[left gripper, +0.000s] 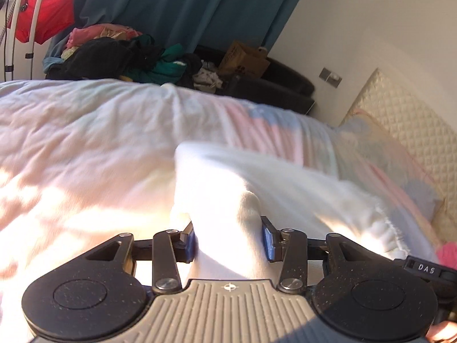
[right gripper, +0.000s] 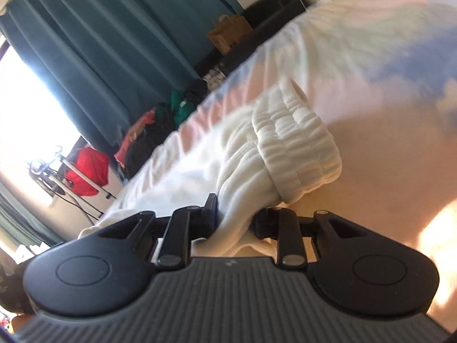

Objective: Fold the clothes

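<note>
A white fleecy garment lies on the bed, partly lifted. My left gripper is shut on a thick fold of it, the cloth bunched between the blue pads. In the right wrist view the same white garment shows its ribbed elastic waistband. My right gripper is shut on the cloth just below that waistband. Both views are blurred by motion.
The bed has a pale duvet with pink and blue patches. A pile of unfolded clothes sits beyond the far edge, in front of teal curtains. A quilted headboard is at the right. A red garment hangs on a rack.
</note>
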### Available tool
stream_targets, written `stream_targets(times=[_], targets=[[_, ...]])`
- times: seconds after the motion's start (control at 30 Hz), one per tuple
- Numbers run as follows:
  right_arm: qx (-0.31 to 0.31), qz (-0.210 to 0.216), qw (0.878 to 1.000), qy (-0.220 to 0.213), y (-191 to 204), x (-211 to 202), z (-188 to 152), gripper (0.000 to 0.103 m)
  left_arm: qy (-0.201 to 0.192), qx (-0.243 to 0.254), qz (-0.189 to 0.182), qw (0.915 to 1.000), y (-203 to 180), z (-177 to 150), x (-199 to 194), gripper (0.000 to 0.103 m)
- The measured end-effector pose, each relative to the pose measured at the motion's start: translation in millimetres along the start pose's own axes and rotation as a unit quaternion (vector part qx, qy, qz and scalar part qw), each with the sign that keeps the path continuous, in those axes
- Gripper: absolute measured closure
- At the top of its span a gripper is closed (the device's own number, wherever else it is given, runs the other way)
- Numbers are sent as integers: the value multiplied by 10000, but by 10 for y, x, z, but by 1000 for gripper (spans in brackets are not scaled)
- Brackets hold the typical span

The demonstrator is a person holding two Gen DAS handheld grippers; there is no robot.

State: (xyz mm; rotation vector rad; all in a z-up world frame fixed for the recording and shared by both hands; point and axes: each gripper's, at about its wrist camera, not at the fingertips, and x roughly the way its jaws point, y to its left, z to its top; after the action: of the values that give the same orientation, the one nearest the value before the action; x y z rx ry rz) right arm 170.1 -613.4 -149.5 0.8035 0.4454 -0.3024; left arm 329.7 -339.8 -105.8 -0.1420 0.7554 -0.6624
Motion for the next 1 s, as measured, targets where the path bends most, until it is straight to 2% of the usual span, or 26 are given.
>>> stream_targets(times=[0.13,0.27,0.33,0.37,0.43,0.57,0.67,0.7,0.73,0.77,0.8,0.83,0.87,1.0], targets=[[126,-348,9986,367,-74,-28,-238,69,98,84,317,9994,-7,-210,-70,43],[309,-835,9917,925,12,-193,-110,68,214,91,622,9978,-176,-137,-350,40],[203,-1067,9884,1062,139,-379,-34,68,204,49,608,9979,-289,-80,-568,40],[136,-1033,9889,1063,213,-505,2,68,126,122,575,9982,-384,-59,-712,40],[-24,-955,9901,1026,364,-766,64,68,-32,270,509,9983,-576,-22,-1005,32],[-445,-757,9935,719,671,-1347,132,68,-379,594,423,9966,-958,-45,-1639,27],[-633,-549,9951,533,848,-1727,166,68,-628,765,474,9940,-1193,-76,-2093,15],[-705,-478,9951,500,904,-1841,162,67,-705,820,493,9929,-1268,-87,-2244,9],[-790,-433,9949,453,961,-1955,159,62,-765,897,470,9919,-1337,-99,-2396,2],[-879,-395,9946,393,1019,-2070,156,43,-823,996,455,9906,-1405,-99,-2531,0],[-972,-342,9942,293,1070,-2196,144,19,-888,1088,463,9890,-1465,-116,-2661,0],[-1068,-280,9937,166,1117,-2330,127,11,-938,1165,480,9876,-1517,-132,-2790,0],[-1194,-255,9925,35,1174,-2466,106,7,-990,1235,497,9861,-1566,-149,-2917,0],[-1718,-165,9845,-303,1386,-2881,-35,7,-1240,1431,579,9802,-1717,-265,-3375,0]])
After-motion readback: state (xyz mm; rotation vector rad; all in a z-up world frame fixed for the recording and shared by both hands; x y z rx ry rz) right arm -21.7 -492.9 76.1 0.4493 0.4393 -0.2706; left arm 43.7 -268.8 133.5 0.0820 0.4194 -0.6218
